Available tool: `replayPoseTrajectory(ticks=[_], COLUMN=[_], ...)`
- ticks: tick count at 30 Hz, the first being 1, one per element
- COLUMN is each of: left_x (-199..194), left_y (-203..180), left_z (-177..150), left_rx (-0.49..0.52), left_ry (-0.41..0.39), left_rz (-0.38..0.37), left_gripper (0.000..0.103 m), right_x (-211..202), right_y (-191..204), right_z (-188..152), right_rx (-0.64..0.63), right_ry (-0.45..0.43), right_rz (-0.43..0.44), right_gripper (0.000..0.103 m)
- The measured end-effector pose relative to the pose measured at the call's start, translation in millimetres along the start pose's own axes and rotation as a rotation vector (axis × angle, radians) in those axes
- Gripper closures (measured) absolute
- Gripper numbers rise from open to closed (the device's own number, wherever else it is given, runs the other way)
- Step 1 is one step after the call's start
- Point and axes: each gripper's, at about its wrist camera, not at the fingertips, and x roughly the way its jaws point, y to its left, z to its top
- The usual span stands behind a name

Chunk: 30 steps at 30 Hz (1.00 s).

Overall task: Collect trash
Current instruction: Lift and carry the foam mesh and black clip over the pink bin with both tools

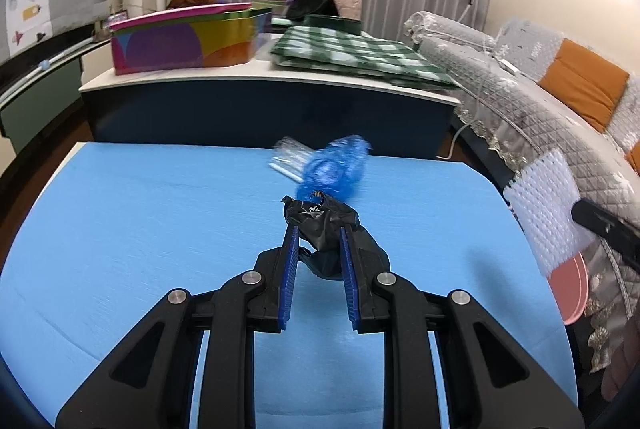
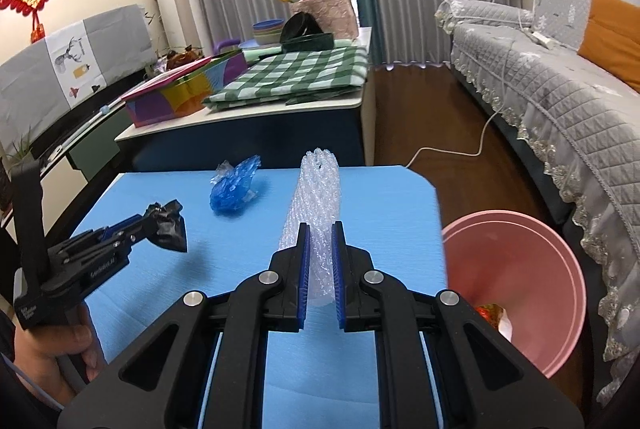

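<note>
My left gripper (image 1: pixel 319 231) is shut on a crumpled black plastic bag (image 1: pixel 320 219), lifted above the blue table (image 1: pixel 140 209); the right wrist view shows that gripper (image 2: pixel 154 223) at the left with the black bag (image 2: pixel 168 223) in its tips. My right gripper (image 2: pixel 321 229) is shut on a roll of clear bubble wrap (image 2: pixel 318 189) that sticks out forward over the table. A crumpled blue plastic wrapper (image 2: pixel 234 185) lies on the table's far side, blurred in the left wrist view (image 1: pixel 334 169). A pink bin (image 2: pixel 516 281) stands on the floor right of the table.
Behind the blue table stands a low cabinet (image 2: pixel 248 117) with a colourful box (image 1: pixel 184 41) and a green checked cloth (image 1: pixel 360 57). A grey quilted sofa (image 2: pixel 560 89) runs along the right, with a white cable (image 2: pixel 448 149) on the wooden floor. A hand (image 2: pixel 52 353) holds the left gripper.
</note>
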Motion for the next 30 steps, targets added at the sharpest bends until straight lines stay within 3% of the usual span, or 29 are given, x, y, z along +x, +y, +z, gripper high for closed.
replayPoseTrajectory(ticks=[17,30], left_x=[-15,-22], left_y=[-43,-51], left_z=[-4,-4], left_rx=[0.066,0.085], left_ry=[-0.012,-0.022], left_rz=[-0.049,-0.054], left_gripper=[0.082,0.082], right_x=[-36,-49], right_y=[-36,-44], right_z=[4,9], right_rx=[0.02,0.01], right_ry=[-0.058,-0.072], right_rz=[-0.082,-0.107], right_gripper=[0.092,0.092])
